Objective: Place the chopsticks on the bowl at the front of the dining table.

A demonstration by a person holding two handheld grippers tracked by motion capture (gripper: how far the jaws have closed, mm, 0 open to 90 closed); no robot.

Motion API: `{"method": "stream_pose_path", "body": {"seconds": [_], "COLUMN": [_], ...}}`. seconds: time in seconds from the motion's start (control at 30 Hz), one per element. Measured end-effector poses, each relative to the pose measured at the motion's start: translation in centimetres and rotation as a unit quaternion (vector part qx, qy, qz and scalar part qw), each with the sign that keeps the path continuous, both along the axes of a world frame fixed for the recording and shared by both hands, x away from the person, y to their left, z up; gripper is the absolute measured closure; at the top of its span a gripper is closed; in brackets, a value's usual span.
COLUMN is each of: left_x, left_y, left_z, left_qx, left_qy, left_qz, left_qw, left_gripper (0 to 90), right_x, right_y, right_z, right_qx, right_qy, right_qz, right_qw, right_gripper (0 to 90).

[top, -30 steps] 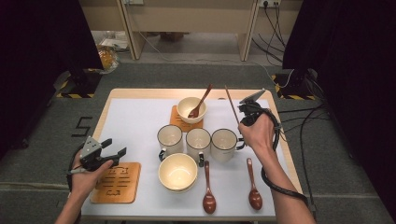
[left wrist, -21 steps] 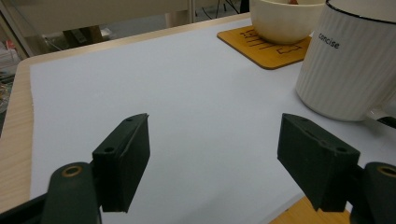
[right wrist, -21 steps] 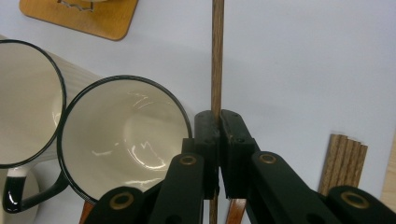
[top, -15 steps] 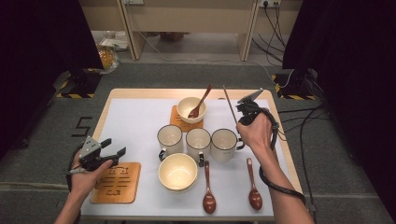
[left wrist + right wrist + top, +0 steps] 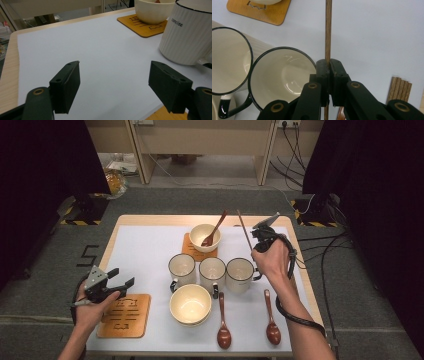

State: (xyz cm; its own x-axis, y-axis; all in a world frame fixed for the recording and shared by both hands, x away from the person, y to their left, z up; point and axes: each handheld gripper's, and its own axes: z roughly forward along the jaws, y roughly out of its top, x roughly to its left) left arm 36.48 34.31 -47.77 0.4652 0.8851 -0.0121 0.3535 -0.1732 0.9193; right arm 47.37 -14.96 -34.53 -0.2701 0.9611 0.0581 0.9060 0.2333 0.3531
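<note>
Your right gripper (image 5: 328, 65) pinches a thin brown wooden chopstick (image 5: 328, 30) between jaws pressed tight on it; the stick's lower end is hidden behind the jaws in the right gripper view, and its top runs out of frame. From the high view the chopstick (image 5: 244, 230) is lifted above the far right part of the table, its long axis tilted, the free end pointing up and away toward the back edge. Whether a second stick lies against it is too fine to make out.

Your left gripper (image 5: 107, 284) hovers at the near left, jaws spread wide with nothing between them.

You work over a white mat on a light wooden table (image 5: 150, 219), on grey carpet with dark curtains at both sides. The nearest white ribbed mug (image 5: 283, 75) sits just below your right gripper.
</note>
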Motion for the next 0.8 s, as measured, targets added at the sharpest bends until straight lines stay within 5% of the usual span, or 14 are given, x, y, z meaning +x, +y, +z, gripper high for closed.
{"method": "stream_pose_path", "body": {"seconds": [0.8], "left_x": [0.02], "left_y": [-0.04], "left_z": [-0.03], "left_qx": [0.0], "left_qy": [0.0], "left_qz": [-0.001], "left_qw": [1.0], "left_gripper": [25.0], "right_x": [0.71], "right_y": [0.89], "right_z": [0.35], "right_qx": [0.0], "right_qy": [-0.004], "right_qz": [0.005], "right_qw": [1.0], "right_gripper": [86.4]}}
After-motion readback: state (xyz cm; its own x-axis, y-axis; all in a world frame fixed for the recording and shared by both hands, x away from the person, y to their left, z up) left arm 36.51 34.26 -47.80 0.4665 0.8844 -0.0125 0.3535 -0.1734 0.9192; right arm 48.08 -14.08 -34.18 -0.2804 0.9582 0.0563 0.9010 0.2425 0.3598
